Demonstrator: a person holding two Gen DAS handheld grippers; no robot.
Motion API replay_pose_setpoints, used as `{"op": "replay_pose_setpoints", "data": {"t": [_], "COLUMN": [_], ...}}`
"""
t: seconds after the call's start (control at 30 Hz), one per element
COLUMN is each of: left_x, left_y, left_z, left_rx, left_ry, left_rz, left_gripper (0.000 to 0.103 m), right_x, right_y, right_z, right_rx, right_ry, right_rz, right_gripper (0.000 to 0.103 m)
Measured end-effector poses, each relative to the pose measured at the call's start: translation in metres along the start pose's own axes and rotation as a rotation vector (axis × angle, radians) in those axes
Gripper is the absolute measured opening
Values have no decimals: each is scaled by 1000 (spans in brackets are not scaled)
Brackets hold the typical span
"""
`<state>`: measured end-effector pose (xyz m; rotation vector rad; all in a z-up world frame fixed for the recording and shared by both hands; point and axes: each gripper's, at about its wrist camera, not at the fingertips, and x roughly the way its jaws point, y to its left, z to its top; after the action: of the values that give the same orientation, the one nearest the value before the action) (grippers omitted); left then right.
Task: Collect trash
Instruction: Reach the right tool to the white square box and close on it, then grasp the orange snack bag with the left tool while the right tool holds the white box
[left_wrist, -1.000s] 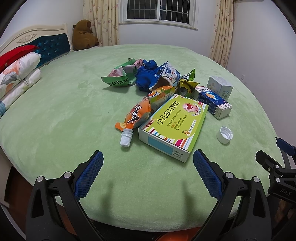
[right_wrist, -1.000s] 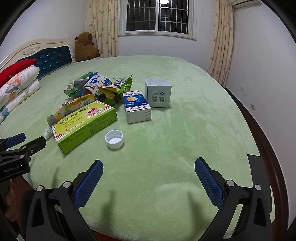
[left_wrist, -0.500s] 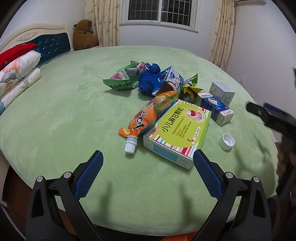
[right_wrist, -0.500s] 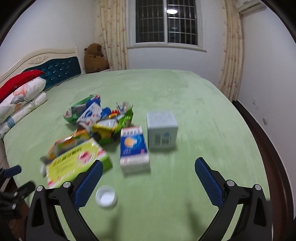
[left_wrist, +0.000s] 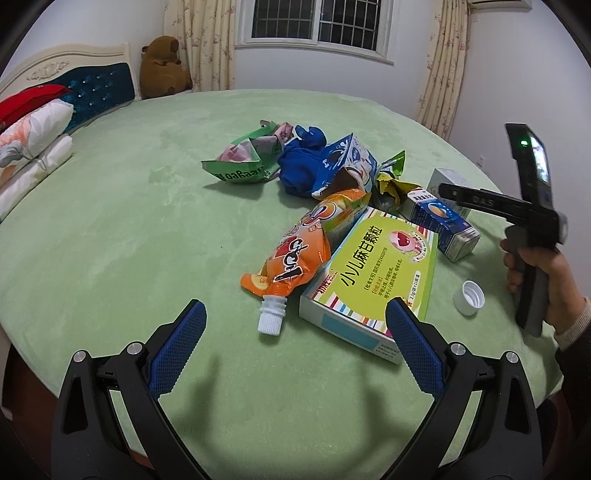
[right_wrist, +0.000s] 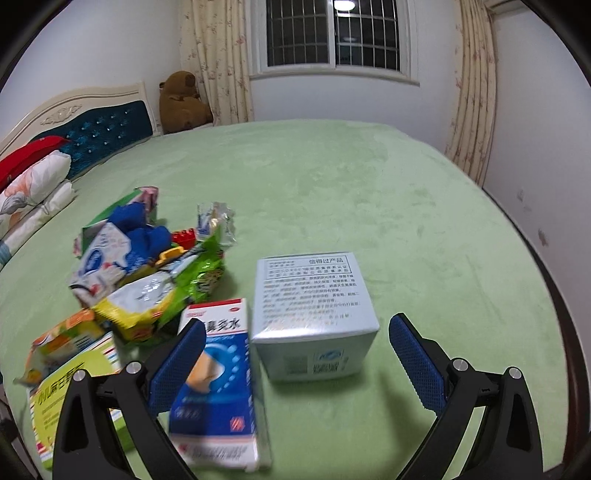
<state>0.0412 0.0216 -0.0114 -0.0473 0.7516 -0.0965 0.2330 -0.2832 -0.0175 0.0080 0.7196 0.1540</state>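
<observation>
A heap of trash lies on the green bed. An orange spouted pouch (left_wrist: 295, 254) and a large lime-green box (left_wrist: 376, 273) lie just ahead of my open, empty left gripper (left_wrist: 295, 339). A white cap (left_wrist: 469, 297) lies to the right. My right gripper (right_wrist: 297, 354) is open and empty, its jaws either side of a silver-grey box (right_wrist: 314, 317), with a blue-and-white box (right_wrist: 218, 391) by its left finger. The right gripper also shows in the left wrist view (left_wrist: 480, 201), held above the small boxes.
Crumpled wrappers (right_wrist: 159, 295), a blue glove (left_wrist: 303, 170) and a green bag (left_wrist: 243, 162) lie behind the boxes. Pillows (left_wrist: 29, 147) and a headboard (left_wrist: 74, 85) are at far left, a plush bear (left_wrist: 162, 66) behind. The bed edge (right_wrist: 535, 266) runs along the right wall.
My right gripper has moved forward and down over the bed to the silver-grey box. My left gripper has moved slightly closer to the pouch and the lime-green box.
</observation>
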Motion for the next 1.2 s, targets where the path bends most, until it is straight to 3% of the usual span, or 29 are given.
{"op": "replay_pose_setpoints", "data": {"t": [0.07, 0.17, 0.27, 0.57, 0.83, 1.0, 1.2], "left_x": [1, 1, -2, -4, 9, 34, 67], "left_y": [0, -1, -4, -8, 2, 5, 9], "left_z": [0, 1, 2, 3, 21, 47, 65], "left_rx": [10, 32, 58, 80, 106, 126, 149], "left_ry": [-1, -9, -25, -25, 10, 40, 123], "left_rz": [-7, -18, -25, -58, -167, -189, -200], "left_gripper": [95, 95, 95, 95, 95, 95, 95], "right_x": [10, 24, 31, 26, -69, -113, -125], "right_y": [-2, -10, -17, -19, -21, -14, -13], "right_z": [2, 7, 9, 10, 3, -23, -43], "right_rx": [12, 56, 109, 137, 145, 117, 138], "right_ry": [17, 48, 56, 17, -135, -159, -128], "right_rz": [-2, 35, 70, 65, 149, 183, 185], "right_gripper": [95, 83, 65, 64, 64, 64, 65]}}
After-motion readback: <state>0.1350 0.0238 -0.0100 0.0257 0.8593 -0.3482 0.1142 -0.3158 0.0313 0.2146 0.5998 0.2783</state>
